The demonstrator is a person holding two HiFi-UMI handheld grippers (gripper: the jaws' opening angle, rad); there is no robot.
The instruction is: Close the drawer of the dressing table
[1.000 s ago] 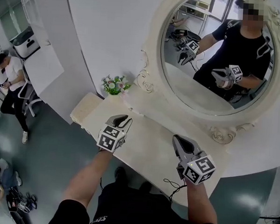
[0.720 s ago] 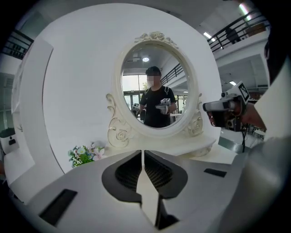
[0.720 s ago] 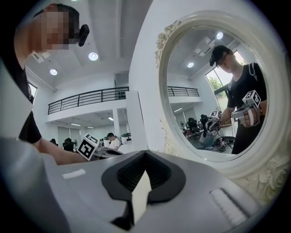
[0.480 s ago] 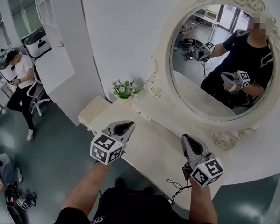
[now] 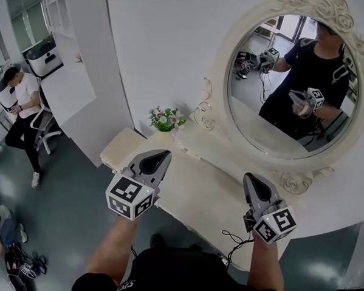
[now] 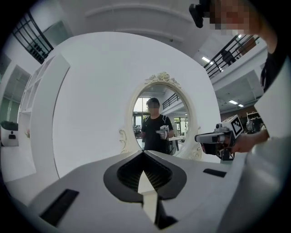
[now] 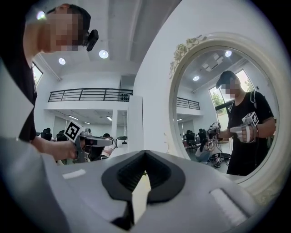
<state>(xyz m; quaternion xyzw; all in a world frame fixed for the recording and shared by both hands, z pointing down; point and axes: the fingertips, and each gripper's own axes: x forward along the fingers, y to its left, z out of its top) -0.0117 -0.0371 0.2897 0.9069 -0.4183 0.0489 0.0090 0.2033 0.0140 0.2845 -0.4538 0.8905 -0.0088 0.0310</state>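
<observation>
The white dressing table (image 5: 198, 180) stands against the wall under an oval mirror (image 5: 294, 87) with a carved white frame. Its front, where a drawer would be, is hidden below my arms, so no drawer shows in any view. My left gripper (image 5: 163, 154) hangs above the table's left part, jaws shut and empty. My right gripper (image 5: 251, 177) hangs above the right part, also shut and empty. In the left gripper view the shut jaws (image 6: 143, 152) point at the mirror (image 6: 159, 118). The right gripper's shut jaws (image 7: 145, 152) point level along the mirror frame (image 7: 182, 59).
A small pot of flowers (image 5: 166, 118) sits at the table's back left corner. A white partition (image 5: 75, 87) stands to the left. A person (image 5: 20, 103) sits on a chair beyond it. Grey floor lies left of the table, with bags (image 5: 18, 261) on it.
Both grippers have risen above the table top, the left one more than the right. The left jaws have come together. The head view has tilted up, so more of the mirror shows.
</observation>
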